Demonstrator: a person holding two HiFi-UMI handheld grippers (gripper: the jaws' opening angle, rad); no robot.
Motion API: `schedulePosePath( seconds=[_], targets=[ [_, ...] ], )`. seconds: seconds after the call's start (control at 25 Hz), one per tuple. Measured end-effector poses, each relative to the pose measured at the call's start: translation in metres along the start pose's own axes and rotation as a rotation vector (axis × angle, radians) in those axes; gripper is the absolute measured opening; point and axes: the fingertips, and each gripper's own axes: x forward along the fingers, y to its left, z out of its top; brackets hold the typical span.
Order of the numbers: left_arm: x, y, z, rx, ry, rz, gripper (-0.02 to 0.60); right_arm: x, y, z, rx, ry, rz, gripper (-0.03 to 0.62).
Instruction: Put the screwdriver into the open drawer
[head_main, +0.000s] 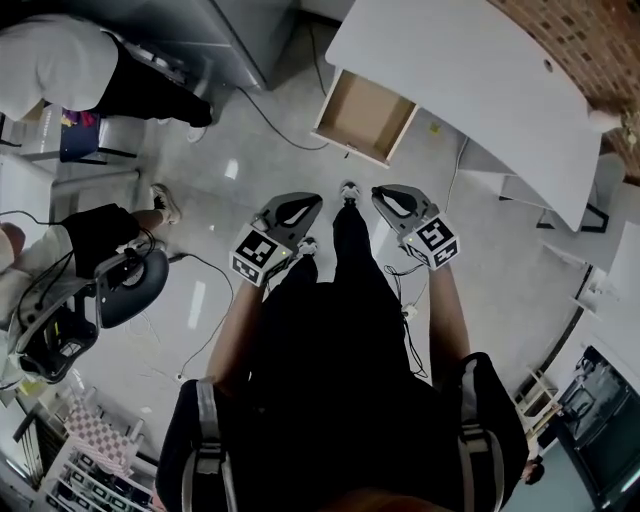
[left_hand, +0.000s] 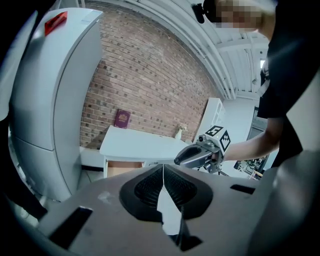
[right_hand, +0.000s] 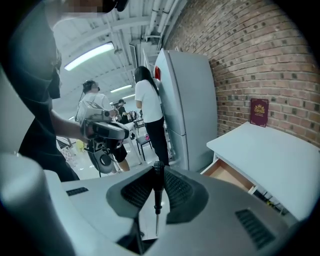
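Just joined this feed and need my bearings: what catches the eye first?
An open, empty drawer juts from the white desk straight ahead. The right gripper clamps a black screwdriver, tip pointing back toward its camera. The left gripper is shut on nothing.

open drawer (head_main: 365, 115) juts from under the table (head_main: 470, 80), ahead of the person. left gripper (head_main: 298, 208) and right gripper (head_main: 392, 200) side by side, short of it. screwdriver (right_hand: 157, 186) between right jaws.
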Motion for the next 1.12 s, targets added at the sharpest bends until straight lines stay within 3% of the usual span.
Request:
schedulePosePath(
  seconds=[0.48, 1.12],
  targets=[
    [0.027, 0.032, -0.015, -0.077, 0.034, 0.051, 0.017, 0.037, -0.050, -0.014, -0.008, 0.069, 0.065, 0.121],
    [0.054, 0.073, -0.056, -0.167, 0.077, 0.088, 0.017, 0.098, -0.114, -0.073, 0.013, 0.180, 0.092, 0.121]
  ],
)
